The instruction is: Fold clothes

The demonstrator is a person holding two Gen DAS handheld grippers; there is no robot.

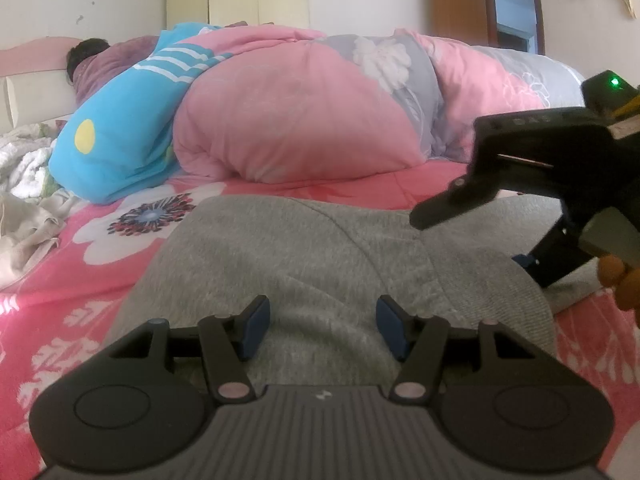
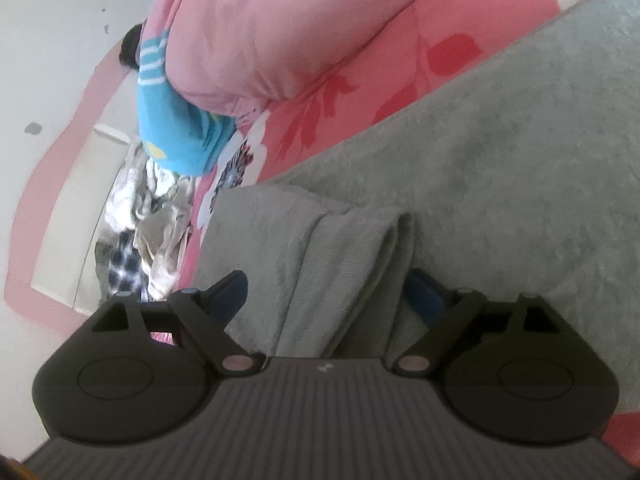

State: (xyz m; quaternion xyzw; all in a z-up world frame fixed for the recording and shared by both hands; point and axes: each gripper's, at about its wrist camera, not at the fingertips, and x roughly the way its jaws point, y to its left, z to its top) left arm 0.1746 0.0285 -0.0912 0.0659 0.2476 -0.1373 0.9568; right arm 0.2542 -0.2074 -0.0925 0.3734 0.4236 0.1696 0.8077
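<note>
A: What does your left camera show?

B: My left hand-held gripper (image 1: 322,326) hangs low over a grey garment (image 1: 320,248) that lies spread on the bed (image 1: 60,300). Its blue pads (image 1: 254,326) stand apart with only flat cloth under the gap, pinching nothing. Whether the tips touch the fabric I cannot tell. The bedsheet is pink with white flowers. Behind the garment lies a rolled pink quilt (image 1: 296,120), and beside it a blue blanket (image 1: 116,132) with white stripes and a yellow dot. A person (image 1: 90,62) lies at the head of the bed, mostly covered. A heap of pale laundry (image 1: 24,200) sits at the left edge.

A: And your other hand?

B: It enters from the right of that view: my right hand-held gripper (image 1: 472,236), tilted down over the garment's right side, fingers splayed, a green light on its body.

A: What about the right camera?

B: That view is rolled sideways. My right hand-held gripper (image 2: 326,292) is spread wide. A raised fold of the grey garment (image 2: 500,140) stands between the fingers, and neither pad presses on it. The pink quilt (image 2: 260,28), the blue blanket (image 2: 176,136) and the laundry heap (image 2: 152,224) lie beyond, along the bed's pink headboard (image 2: 52,184).
</note>
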